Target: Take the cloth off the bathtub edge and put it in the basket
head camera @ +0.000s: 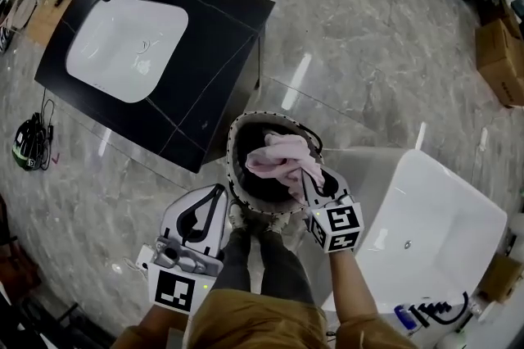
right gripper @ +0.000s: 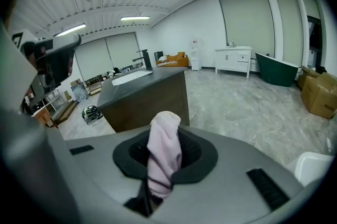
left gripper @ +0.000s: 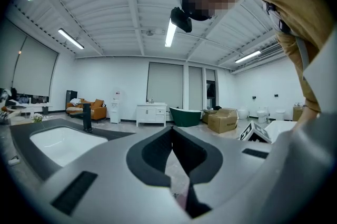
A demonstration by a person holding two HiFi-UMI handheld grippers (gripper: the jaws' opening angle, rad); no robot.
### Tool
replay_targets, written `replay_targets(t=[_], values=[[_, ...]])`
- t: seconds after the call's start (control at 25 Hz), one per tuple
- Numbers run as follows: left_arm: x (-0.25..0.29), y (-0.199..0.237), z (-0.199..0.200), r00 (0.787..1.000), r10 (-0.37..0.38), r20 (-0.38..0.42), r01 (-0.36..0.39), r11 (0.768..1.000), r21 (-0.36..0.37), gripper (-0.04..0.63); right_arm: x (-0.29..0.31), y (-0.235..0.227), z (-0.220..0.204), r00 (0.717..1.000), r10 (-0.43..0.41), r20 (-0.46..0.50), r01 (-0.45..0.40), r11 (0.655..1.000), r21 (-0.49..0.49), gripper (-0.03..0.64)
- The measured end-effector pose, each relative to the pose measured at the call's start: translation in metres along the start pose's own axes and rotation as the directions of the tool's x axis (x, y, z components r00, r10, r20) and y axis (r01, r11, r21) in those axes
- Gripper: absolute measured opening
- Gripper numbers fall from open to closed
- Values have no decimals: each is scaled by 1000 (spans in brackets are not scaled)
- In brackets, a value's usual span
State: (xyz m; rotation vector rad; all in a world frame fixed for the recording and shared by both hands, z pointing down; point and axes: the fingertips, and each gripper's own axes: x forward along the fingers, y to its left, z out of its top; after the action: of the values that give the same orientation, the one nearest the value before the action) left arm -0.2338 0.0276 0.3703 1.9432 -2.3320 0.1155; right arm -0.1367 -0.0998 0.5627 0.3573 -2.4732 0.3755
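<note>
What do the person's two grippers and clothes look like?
Both the left gripper and the right gripper are light grey shells with black jaw linings, each carrying a white cube with black square markers. The person wears a mustard top and dark trousers.

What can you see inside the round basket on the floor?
A pink cloth shows in the opening of the basket, clamped in the right claw. Dark lining shows around it. The cloth covers the bottom, so whether it rests there or anything lies beneath is hidden.
</note>
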Motion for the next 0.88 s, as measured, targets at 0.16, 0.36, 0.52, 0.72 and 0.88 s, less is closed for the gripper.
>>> replay_targets(t=[0.16,0.36,0.52,0.72,0.88], values=[[10,1,-31,1000,-6,-29,6,1000,4,8,30,-4,-26,1000,-9,-26,7,999,-47,60],[21,2,-65,999,-10,-42,10,1000,10,8,55,-6,-55,999,-12,-39,8,994,-109,60],[33,1,-90,999,-15,-43,15,1000,-6,8,67,-9,-68,999,-25,-42,20,993,-119,60],[46,0,-123,999,-22,-37,21,1000,-21,8,88,-15,-85,998,-34,-53,27,990,-137,60],[51,-5,-146,998,-29,-52,28,999,-31,8,101,-16,-99,998,-27,-61,19,990,-139,60]])
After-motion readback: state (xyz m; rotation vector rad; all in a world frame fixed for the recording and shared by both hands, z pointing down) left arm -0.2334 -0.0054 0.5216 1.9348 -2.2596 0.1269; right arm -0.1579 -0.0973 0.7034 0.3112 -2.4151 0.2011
